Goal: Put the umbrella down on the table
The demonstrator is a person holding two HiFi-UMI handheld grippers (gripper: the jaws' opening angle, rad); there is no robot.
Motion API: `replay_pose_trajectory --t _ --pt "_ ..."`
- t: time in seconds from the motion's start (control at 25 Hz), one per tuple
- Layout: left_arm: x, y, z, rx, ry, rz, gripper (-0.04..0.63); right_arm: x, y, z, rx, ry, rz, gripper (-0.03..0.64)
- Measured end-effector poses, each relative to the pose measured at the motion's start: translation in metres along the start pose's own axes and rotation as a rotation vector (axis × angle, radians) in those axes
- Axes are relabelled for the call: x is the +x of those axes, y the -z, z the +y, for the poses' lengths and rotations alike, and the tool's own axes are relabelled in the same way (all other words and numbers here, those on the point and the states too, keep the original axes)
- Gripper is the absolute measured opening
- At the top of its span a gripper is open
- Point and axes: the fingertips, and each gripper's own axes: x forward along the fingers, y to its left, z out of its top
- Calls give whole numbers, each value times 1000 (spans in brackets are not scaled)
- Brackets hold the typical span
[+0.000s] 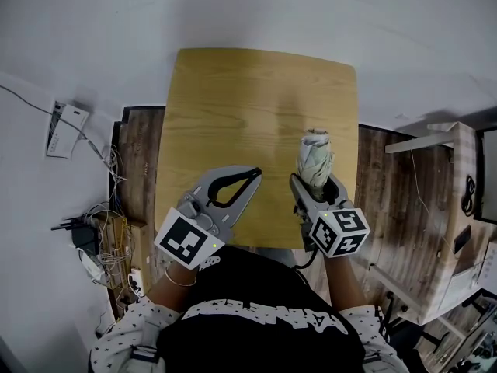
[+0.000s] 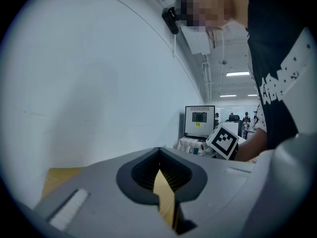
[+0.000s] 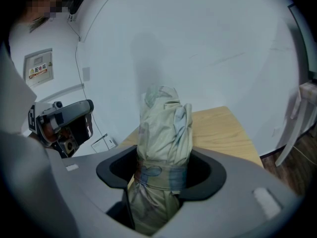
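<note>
Over on the left, a tangle of cables [image 1: 93, 235] and a small white box [image 1: 67, 129] lie on the pale floor beside the wooden table [image 1: 233, 92]. The left gripper [image 1: 255, 174] hangs over the near left part of the tabletop. Its fingers are clenched tip to tip with nothing in them, leaving only a thin slit through which the wood shows. Its marker cube [image 1: 186, 238] sits back by the person's wrist.

To the right of it, the right gripper [image 1: 314, 191] is grasping the umbrella [image 1: 315, 158], a folded, pale greenish bundle. The umbrella stands in the hollow between the two dark pads [image 3: 213, 178], which press on it from either side right where its wrap strap goes round. The crumpled top pokes out well past the fingertips, leaning away from the person. The lower end runs back down into the throat of the gripper. It sits over the near right part of the table, close to that edge. I cannot tell whether it touches the wood. The right marker cube [image 1: 340, 231] is nearest the person, and past the table's right edge there is plank floor [image 1: 388, 208].
</note>
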Motion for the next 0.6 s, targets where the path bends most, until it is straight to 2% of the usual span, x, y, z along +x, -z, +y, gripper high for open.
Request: replay_pose_trajectory --t 0.6 --pt "-11 5 13 1 -26 10 0 22 19 -9 2 28 60 288"
